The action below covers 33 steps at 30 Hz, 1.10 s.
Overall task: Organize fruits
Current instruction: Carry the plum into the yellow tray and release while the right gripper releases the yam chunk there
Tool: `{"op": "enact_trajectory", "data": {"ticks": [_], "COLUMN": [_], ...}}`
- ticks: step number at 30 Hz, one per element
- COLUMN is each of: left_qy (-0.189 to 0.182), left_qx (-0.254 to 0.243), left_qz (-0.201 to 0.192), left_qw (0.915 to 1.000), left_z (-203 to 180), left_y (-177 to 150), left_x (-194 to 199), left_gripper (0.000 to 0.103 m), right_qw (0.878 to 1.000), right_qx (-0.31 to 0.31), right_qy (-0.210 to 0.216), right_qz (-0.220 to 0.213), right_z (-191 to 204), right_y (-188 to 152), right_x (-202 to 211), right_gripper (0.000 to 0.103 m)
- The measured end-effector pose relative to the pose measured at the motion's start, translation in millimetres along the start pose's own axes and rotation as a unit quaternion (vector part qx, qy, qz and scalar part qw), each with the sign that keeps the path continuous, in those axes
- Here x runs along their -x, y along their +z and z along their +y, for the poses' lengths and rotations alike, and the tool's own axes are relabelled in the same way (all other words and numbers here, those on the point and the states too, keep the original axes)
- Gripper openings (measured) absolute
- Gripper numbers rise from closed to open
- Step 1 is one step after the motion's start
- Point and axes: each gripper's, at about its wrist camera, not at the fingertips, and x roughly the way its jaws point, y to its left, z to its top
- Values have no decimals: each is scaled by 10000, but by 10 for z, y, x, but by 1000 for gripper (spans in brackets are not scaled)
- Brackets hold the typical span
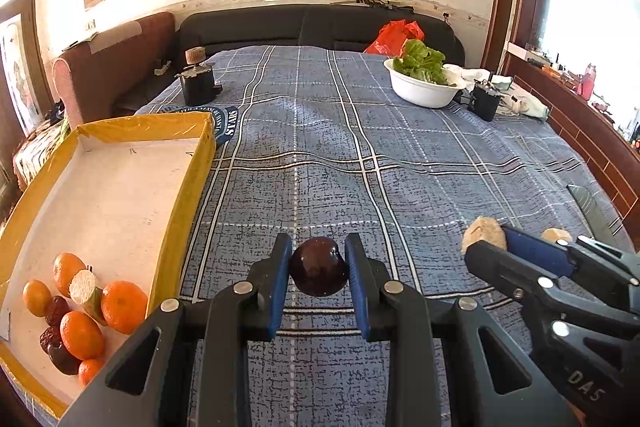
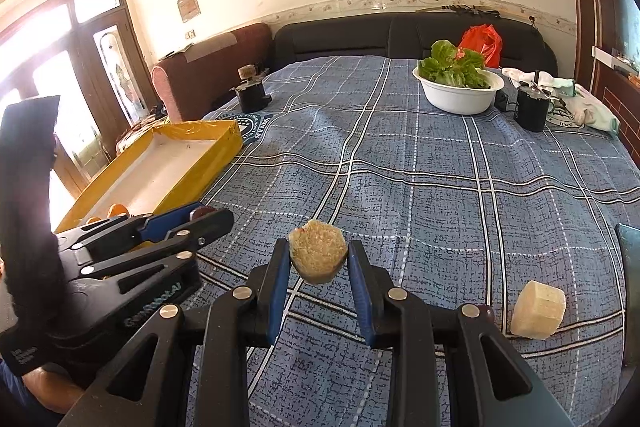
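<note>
My left gripper (image 1: pixel 319 259) is shut on a dark red plum-like fruit (image 1: pixel 319 273), held above the blue plaid bedspread. My right gripper (image 2: pixel 319 259) is shut on a pale beige cut fruit chunk (image 2: pixel 318 251); it also shows in the left wrist view (image 1: pixel 483 235). A second pale chunk (image 2: pixel 538 309) lies on the bedspread to the right. A yellow-rimmed tray (image 1: pixel 182 195) at the left holds several oranges (image 1: pixel 123 306), dark red fruits (image 1: pixel 56 310) and a pale piece (image 1: pixel 83 286) at its near end.
A white bowl of green lettuce (image 1: pixel 424 89) stands at the far right of the bed, with a red bag (image 1: pixel 396 35) behind it. Two black boxes (image 1: pixel 198 87) (image 1: pixel 485 101) stand at the far left and far right. White cloth (image 2: pixel 580 103) lies at the right edge.
</note>
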Motion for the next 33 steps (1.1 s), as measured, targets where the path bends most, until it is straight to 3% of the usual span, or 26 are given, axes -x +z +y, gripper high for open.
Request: {"op": "enact_trajectory", "data": {"ticks": [11, 20, 33], "left_qy": [22, 239, 918], "left_qx": [83, 453, 1113], "left_qz": [-219, -433, -443], "left_qw": [9997, 9977, 9885], "left_z": [129, 615, 1606], "left_y": [-5, -93, -438], "left_x": [336, 698, 985], "left_gripper": [26, 27, 27], "right_qw": [10000, 9992, 9904], "right_qx": [-79, -249, 473], "right_qy": [50, 294, 1281], "right_qz": [-28, 41, 237], "right_z": [-23, 39, 1134], "right_y": [6, 23, -34], "right_x": [-3, 24, 73], "right_gripper": [32, 32, 33]}}
